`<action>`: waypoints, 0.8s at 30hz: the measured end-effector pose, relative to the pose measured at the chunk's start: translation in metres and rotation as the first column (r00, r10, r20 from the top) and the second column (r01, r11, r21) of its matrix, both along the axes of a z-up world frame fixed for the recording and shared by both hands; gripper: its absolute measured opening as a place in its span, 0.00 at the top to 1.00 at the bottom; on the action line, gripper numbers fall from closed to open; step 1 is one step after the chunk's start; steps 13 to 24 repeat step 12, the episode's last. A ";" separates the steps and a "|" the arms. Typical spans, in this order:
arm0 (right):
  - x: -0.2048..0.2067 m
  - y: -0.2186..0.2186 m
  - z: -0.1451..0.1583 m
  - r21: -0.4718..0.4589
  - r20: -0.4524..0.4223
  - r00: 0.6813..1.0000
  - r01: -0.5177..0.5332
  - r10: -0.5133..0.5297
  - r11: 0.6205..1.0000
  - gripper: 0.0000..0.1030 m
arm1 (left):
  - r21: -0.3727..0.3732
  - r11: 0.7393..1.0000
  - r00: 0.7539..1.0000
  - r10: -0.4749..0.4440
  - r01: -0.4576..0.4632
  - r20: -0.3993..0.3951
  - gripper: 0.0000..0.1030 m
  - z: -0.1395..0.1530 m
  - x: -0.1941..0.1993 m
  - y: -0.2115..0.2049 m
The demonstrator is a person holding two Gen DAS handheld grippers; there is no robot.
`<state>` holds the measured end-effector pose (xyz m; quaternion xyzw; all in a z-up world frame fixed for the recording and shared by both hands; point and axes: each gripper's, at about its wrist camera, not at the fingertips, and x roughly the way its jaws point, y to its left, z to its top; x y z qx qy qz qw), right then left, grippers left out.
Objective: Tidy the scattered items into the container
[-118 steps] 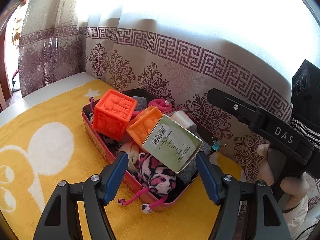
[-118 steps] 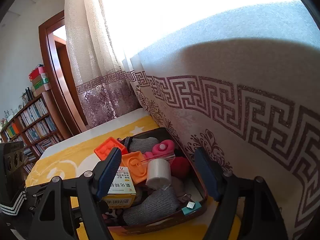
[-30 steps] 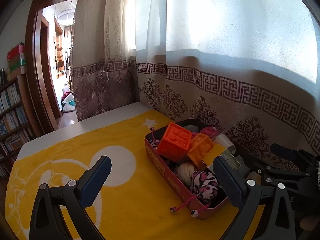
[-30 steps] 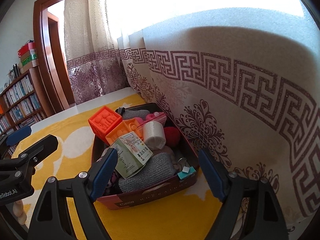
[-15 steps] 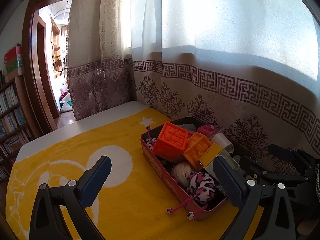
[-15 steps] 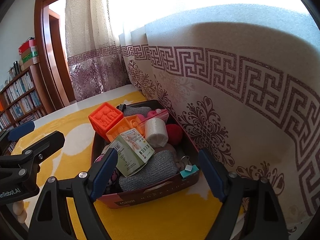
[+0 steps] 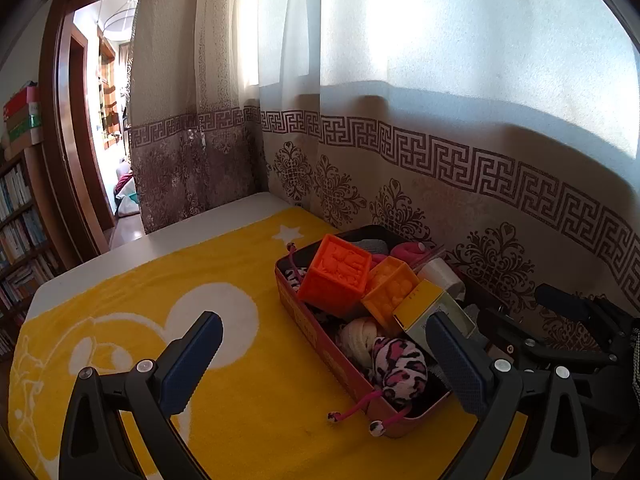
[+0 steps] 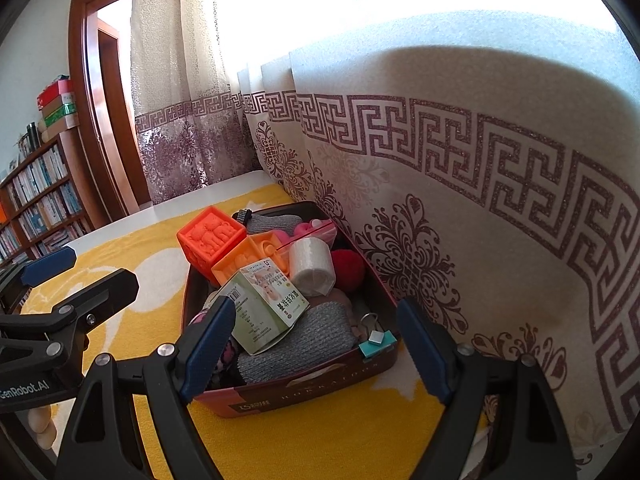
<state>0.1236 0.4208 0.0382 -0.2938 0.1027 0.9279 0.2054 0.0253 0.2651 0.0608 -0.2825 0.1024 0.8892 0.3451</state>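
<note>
Right wrist view: red tin (image 8: 304, 396) just ahead of the spread, empty right gripper (image 8: 314, 350), packed with orange blocks (image 8: 210, 240), carton (image 8: 266, 306), tape roll (image 8: 312, 266); left gripper (image 7: 320, 360) likewise spread, empty.

You've got one tin (image 8: 304, 394) holding two orange blocks (image 8: 210, 240), one medicine box (image 8: 264, 304), one tape roll (image 8: 312, 266), one red ball (image 8: 349, 269), one teal binder clip (image 8: 375, 343), one leopard pouch (image 7: 398, 368)

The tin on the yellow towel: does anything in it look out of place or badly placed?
The tin is overfilled. The green-and-white carton lies tilted on top of the grey knit cloth, above the rim. The pink cord with beads of the leopard pouch hangs out over the tin's end onto the towel.
</note>
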 end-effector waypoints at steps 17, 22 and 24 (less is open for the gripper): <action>-0.001 0.002 -0.003 -0.003 0.006 1.000 0.011 -0.010 1.000 0.17 | -0.002 1.000 1.000 0.014 -0.014 0.007 0.00 -0.004 -0.004 -0.002; -0.001 0.002 -0.003 -0.003 0.006 1.000 0.011 -0.010 1.000 0.17 | -0.002 1.000 1.000 0.014 -0.014 0.007 0.00 -0.004 -0.004 -0.002; -0.001 0.002 -0.003 -0.003 0.006 1.000 0.011 -0.010 1.000 0.17 | -0.002 1.000 1.000 0.014 -0.014 0.007 0.00 -0.004 -0.004 -0.002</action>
